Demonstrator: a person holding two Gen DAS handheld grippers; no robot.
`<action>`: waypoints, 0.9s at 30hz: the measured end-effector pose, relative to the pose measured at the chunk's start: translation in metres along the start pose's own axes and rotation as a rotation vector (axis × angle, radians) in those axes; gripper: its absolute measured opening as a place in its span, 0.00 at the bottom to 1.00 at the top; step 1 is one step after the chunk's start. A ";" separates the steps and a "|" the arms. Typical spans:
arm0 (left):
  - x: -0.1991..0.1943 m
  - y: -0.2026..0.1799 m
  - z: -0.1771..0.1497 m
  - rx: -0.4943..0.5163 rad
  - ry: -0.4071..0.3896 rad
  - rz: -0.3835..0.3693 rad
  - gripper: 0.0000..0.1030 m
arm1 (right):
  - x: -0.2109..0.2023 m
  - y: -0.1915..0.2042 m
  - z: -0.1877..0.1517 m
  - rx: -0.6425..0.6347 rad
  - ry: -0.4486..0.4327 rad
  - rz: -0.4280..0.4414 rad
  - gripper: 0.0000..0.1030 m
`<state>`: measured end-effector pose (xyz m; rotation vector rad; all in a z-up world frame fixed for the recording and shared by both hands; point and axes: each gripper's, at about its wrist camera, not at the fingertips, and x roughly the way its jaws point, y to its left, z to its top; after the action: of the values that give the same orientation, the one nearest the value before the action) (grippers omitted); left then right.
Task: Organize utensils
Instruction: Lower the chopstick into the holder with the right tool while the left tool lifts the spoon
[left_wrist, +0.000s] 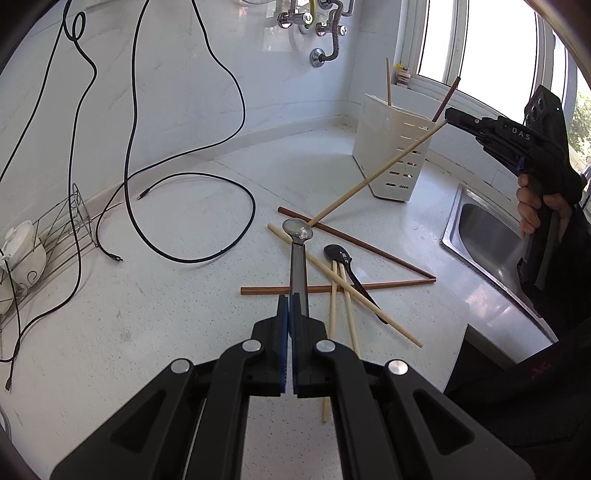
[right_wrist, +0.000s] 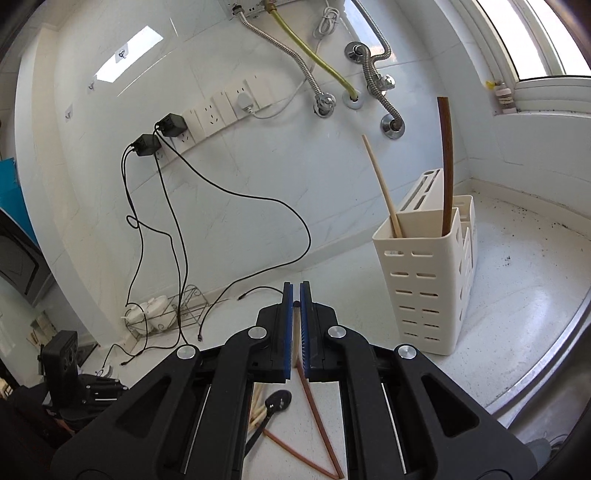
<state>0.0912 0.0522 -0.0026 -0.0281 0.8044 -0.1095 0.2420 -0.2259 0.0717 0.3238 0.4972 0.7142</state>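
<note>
Right gripper (left_wrist: 448, 114) clamped on tip of a pale chopstick (left_wrist: 373, 177), held up in the air, slanting down to the counter (left_wrist: 166, 314). Prob. lifted that way so the stick can go tip-first into the cream holder (right_wrist: 424, 280) just ahead. Already in holder: one pale stick (right_wrist: 380, 188) and one dark brown stick (right_wrist: 447, 166), both standing up, leaning on the rim. So sticks seem to go in that front slot.

Left gripper (left_wrist: 289, 301) clamped on handle of a metal spoon (left_wrist: 297, 229), jaws tight together on it. Spoon bowl low, at or near the counter, close to the lifted stick's low end. Can't tell if touching. Maybe waiting for its turn.

Still on counter in a crossed pile: brown sticks (left_wrist: 354, 240), pale sticks (left_wrist: 343, 284), black spoon (left_wrist: 340, 254). Sink (left_wrist: 480, 236) off to the side, w/ a hand (left_wrist: 532, 206) on the right tool's grip.

Hard to see: from right wrist view, held stick mostly hidden btw. the pads, only a thin strip showing. Pile partly hidden under both tools. Holder's back slots not seen inside. Black cables (left_wrist: 184, 177) and a wire rack w/ white crockery (left_wrist: 22, 254) cut off at the edge.
</note>
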 end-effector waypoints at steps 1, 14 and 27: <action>0.000 0.001 0.001 -0.003 -0.002 0.004 0.01 | 0.003 0.001 0.003 -0.002 -0.007 -0.012 0.03; 0.003 -0.001 0.047 -0.061 -0.015 -0.016 0.01 | 0.008 0.021 0.027 -0.102 -0.038 -0.110 0.03; 0.007 -0.054 0.123 0.060 -0.115 -0.175 0.01 | -0.032 0.041 0.068 -0.243 -0.120 -0.208 0.03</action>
<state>0.1804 -0.0047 0.0813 -0.0476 0.6825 -0.2948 0.2352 -0.2263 0.1570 0.0847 0.3201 0.5420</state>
